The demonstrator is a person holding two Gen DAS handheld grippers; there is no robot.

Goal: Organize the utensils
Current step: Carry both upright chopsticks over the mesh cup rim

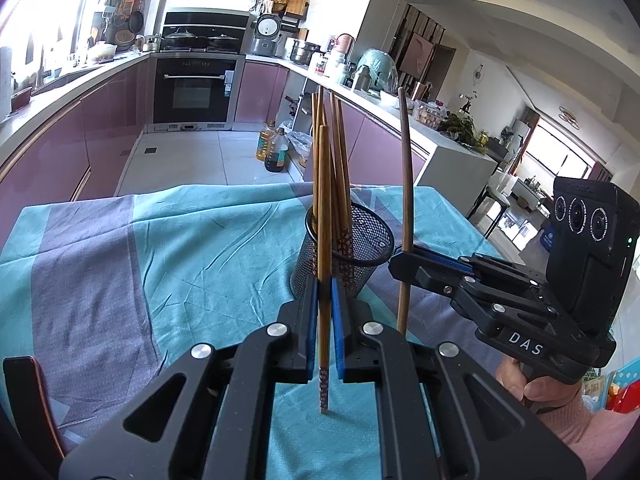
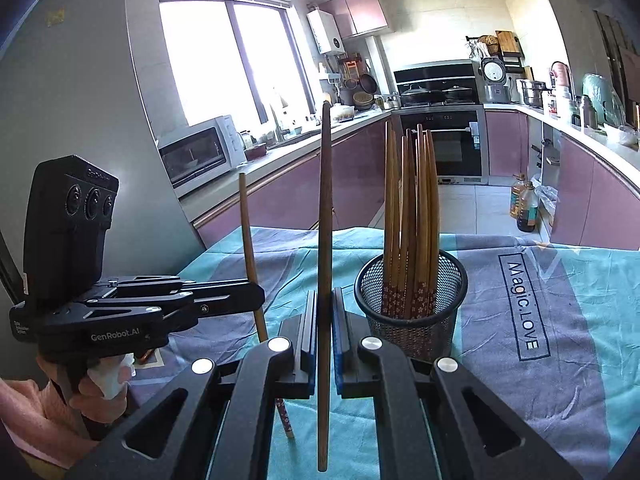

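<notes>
Wooden chopstick pinched upright in left gripper, another in right gripper; next, drop both into mesh cup.

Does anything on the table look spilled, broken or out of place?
Nothing stands out. The holder stands upright with its chopsticks inside. Each gripper, left and right, holds one chopstick upright.

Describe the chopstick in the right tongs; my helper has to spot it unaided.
On the teal tablecloth stands a black mesh holder full of chopsticks. Left of it, the right tongs pinch one upright dark chopstick. It is plain and darker, without the floral-patterned end of the chopstick in the left tongs.
</notes>
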